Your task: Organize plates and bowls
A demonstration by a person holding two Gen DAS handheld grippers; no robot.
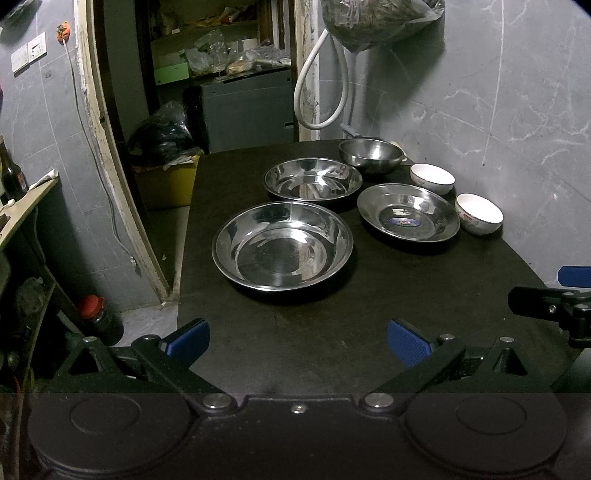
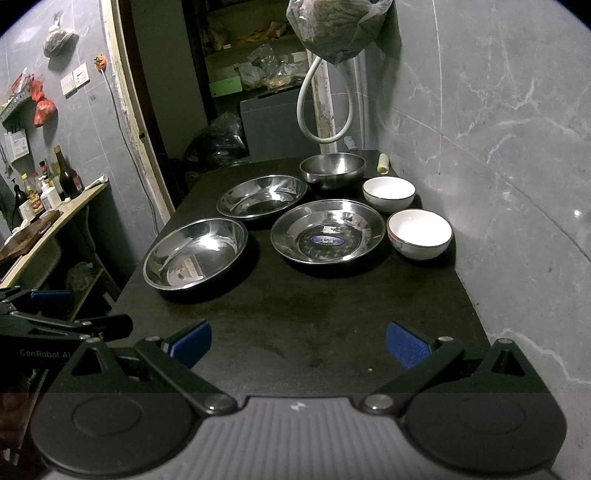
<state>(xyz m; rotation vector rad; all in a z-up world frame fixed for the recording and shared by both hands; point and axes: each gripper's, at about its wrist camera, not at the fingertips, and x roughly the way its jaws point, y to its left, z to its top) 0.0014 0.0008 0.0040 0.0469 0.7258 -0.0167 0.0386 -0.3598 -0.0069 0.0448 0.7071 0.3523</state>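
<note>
The room was dim, grey marbled tiles on the walls and a dark worktop (image 2: 332,314) pushed against the right-hand wall, with an open doorway behind it leading to cluttered shelves I could barely read.

My left claw (image 1: 298,341) hung over the near end of the worktop, its blue pads spread wide with nothing between them. My right claw (image 2: 298,341) sat just beside it, equally wide apart and empty; in the left wrist view only its tip showed, cut off at the right edge.

Ahead of the left claw lay the nearest steel plate (image 1: 282,246), and behind it a second steel plate (image 1: 312,180), their rims close together. To the right sat the sticker plate (image 2: 328,230), a shallower steel dish with a blue label in its middle whose print was too small to make out. Beyond those stood a deep steel bowl (image 2: 332,170) near the far edge. Along the wall side were two white bowls, the near white bowl (image 2: 419,233) just beside the sticker plate and the far white bowl (image 2: 388,193) behind it. A pale roll-shaped thing (image 2: 383,163) lay behind the steel bowl, and I could not tell what it was.

A plastic bag (image 2: 336,29) hung overhead, its contents murky, with a white hose (image 2: 325,107) looping below it.
</note>
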